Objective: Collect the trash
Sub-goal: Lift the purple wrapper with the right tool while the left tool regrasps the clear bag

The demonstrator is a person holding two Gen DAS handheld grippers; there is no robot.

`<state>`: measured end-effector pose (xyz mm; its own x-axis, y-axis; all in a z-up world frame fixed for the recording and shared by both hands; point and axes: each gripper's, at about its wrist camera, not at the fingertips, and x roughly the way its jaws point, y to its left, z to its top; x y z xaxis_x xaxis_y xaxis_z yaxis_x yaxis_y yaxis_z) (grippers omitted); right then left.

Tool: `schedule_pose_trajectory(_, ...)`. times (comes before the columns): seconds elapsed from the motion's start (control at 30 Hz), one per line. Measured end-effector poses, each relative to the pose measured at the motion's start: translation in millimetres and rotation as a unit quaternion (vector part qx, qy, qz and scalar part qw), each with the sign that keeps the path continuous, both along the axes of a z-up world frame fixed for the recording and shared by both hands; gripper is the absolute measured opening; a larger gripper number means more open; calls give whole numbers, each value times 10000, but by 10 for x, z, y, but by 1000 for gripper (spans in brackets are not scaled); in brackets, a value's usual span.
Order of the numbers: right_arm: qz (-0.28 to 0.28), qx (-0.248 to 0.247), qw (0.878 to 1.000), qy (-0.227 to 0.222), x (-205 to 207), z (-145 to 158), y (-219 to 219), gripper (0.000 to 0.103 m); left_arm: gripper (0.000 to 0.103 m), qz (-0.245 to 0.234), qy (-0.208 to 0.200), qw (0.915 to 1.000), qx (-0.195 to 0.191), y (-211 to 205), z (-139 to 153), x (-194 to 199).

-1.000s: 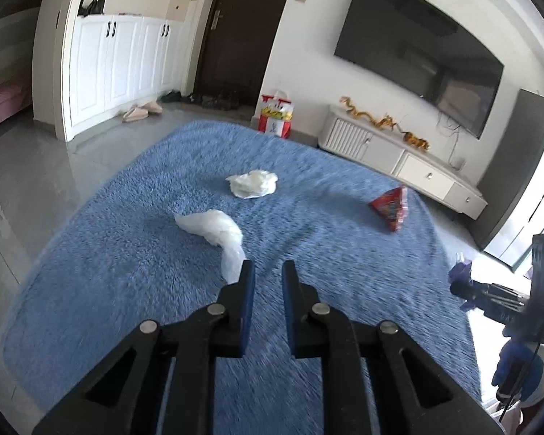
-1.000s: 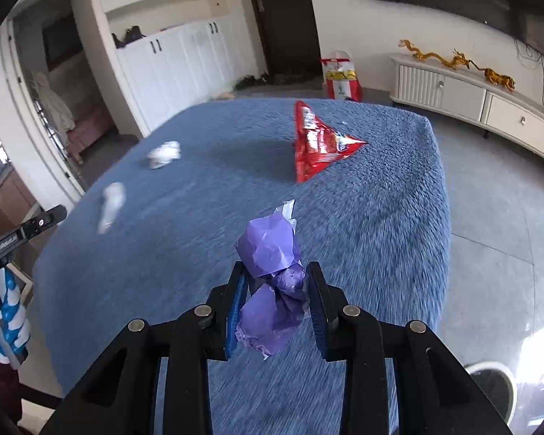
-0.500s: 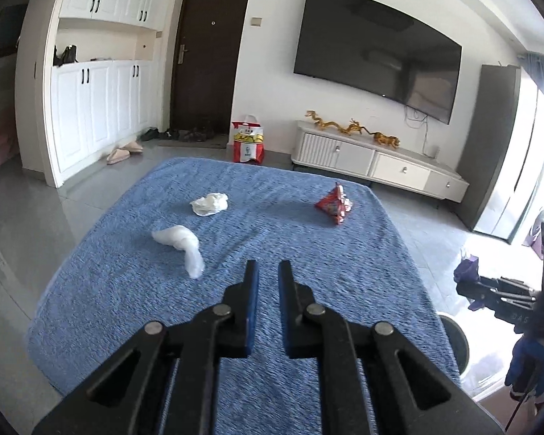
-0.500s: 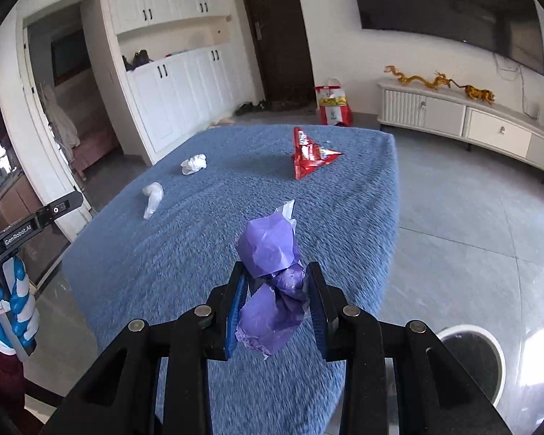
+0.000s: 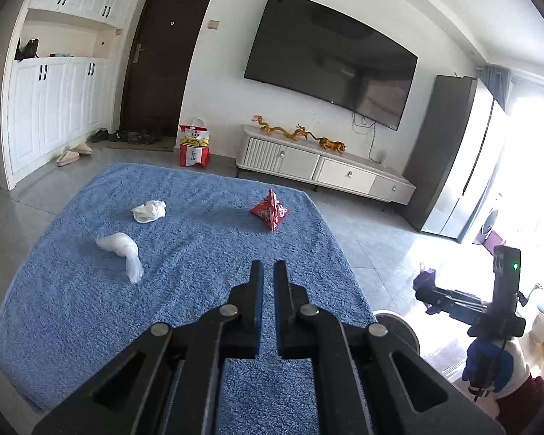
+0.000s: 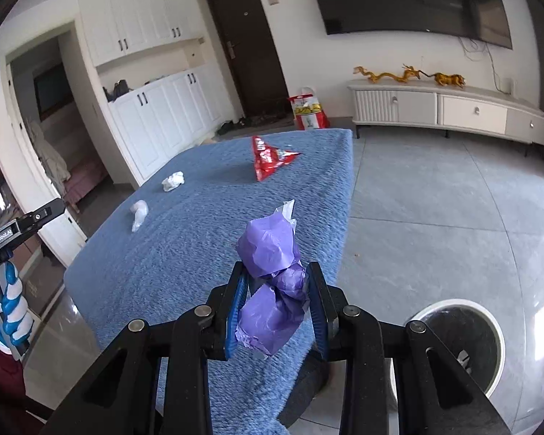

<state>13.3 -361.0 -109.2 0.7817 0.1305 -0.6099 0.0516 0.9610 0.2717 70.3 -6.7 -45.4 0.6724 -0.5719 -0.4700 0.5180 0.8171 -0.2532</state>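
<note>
My right gripper (image 6: 277, 275) is shut on a crumpled purple wrapper (image 6: 272, 272), held above the near right edge of the blue carpet (image 6: 199, 253). My left gripper (image 5: 267, 268) is shut and holds nothing, hanging over the carpet (image 5: 181, 290). On the carpet lie a red snack bag (image 5: 270, 212) (image 6: 270, 157), a crumpled white tissue (image 5: 149, 211) (image 6: 173, 180) and a white plastic wad (image 5: 121, 250) (image 6: 139, 212). A round white-rimmed bin (image 6: 460, 340) stands on the tiles at the right, low beside the carpet; in the left wrist view its rim (image 5: 397, 328) shows.
A white TV cabinet (image 5: 326, 170) with golden dragon figures runs along the far wall under a large TV. A red and white shopping bag (image 5: 194, 146) stands by the dark door. White cupboards and slippers are at the left. Grey floor tiles (image 6: 435, 217) surround the carpet.
Both grippers have drawn back and risen from the carpet, so the trash looks smaller and farther. The bin has come into the right wrist view. The purple wrapper stays gripped.
</note>
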Motion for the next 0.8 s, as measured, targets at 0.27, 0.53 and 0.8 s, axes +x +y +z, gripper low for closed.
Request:
schedule_pose_trajectory(0.27, -442, 161, 9989, 42, -88, -159, -389, 32, 8, 614, 283, 9971, 340, 309, -239, 299)
schedule_pose_trajectory(0.53, -837, 268, 9961, 74, 14, -284, -680, 32, 63, 1417, 666, 9836, 898, 422, -729, 1162)
schedule_pose_trajectory(0.8, -1072, 256, 9936, 242, 81, -406, -821, 32, 62, 1902, 1394, 9624, 1348, 244, -1287, 2148)
